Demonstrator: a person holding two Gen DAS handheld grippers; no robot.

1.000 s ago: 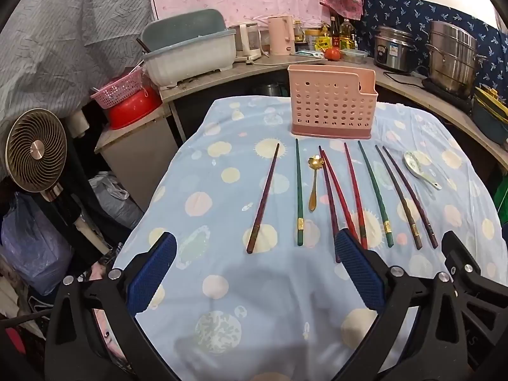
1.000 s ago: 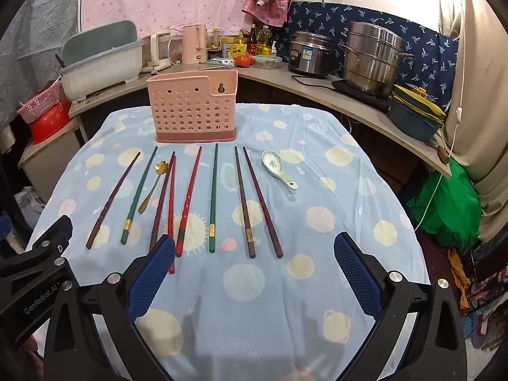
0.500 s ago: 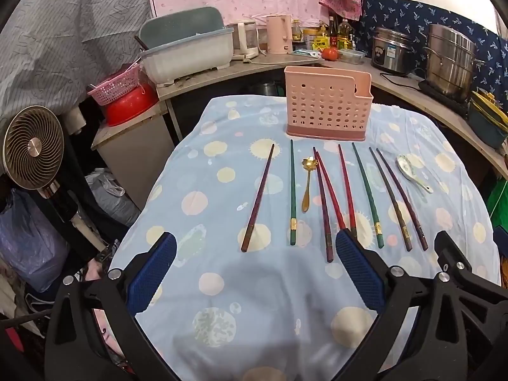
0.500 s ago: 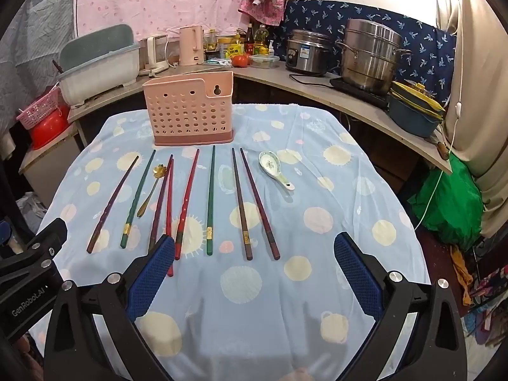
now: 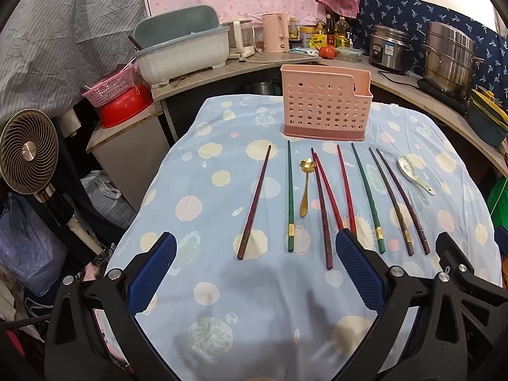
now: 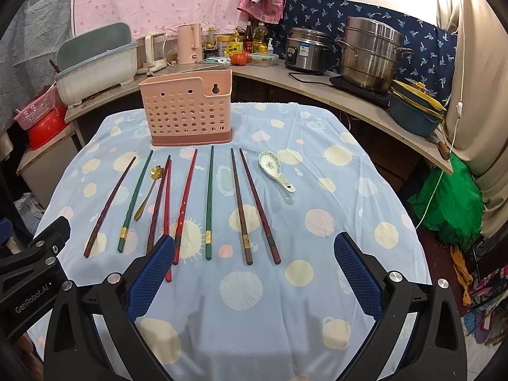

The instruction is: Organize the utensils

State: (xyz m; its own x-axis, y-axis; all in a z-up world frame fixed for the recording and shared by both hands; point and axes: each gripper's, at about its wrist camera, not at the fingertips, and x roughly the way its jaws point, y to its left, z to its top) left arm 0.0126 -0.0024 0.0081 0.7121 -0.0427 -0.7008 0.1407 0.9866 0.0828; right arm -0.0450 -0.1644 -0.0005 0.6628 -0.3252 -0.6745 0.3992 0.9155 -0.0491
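Observation:
A pink perforated utensil holder (image 5: 326,111) (image 6: 188,111) stands upright at the far side of the table. In front of it several chopsticks lie in a row: maroon (image 5: 254,202), green (image 5: 290,197), red (image 5: 346,189) and brown (image 6: 240,205). A small gold spoon (image 5: 305,186) (image 6: 148,191) lies among them. A white ceramic spoon (image 5: 412,173) (image 6: 273,170) lies at the right end. My left gripper (image 5: 254,273) is open and empty above the near ends of the left chopsticks. My right gripper (image 6: 254,273) is open and empty above the right ones.
The table has a blue spotted cloth (image 5: 206,209) that hangs over its edges. Behind runs a counter with a dish rack (image 5: 177,54), a kettle (image 6: 190,43) and steel pots (image 6: 370,54). A fan (image 5: 27,152) stands at the left.
Both grippers have drawn back and up a little from the table, so the utensils sit farther off. Nothing on the table has moved.

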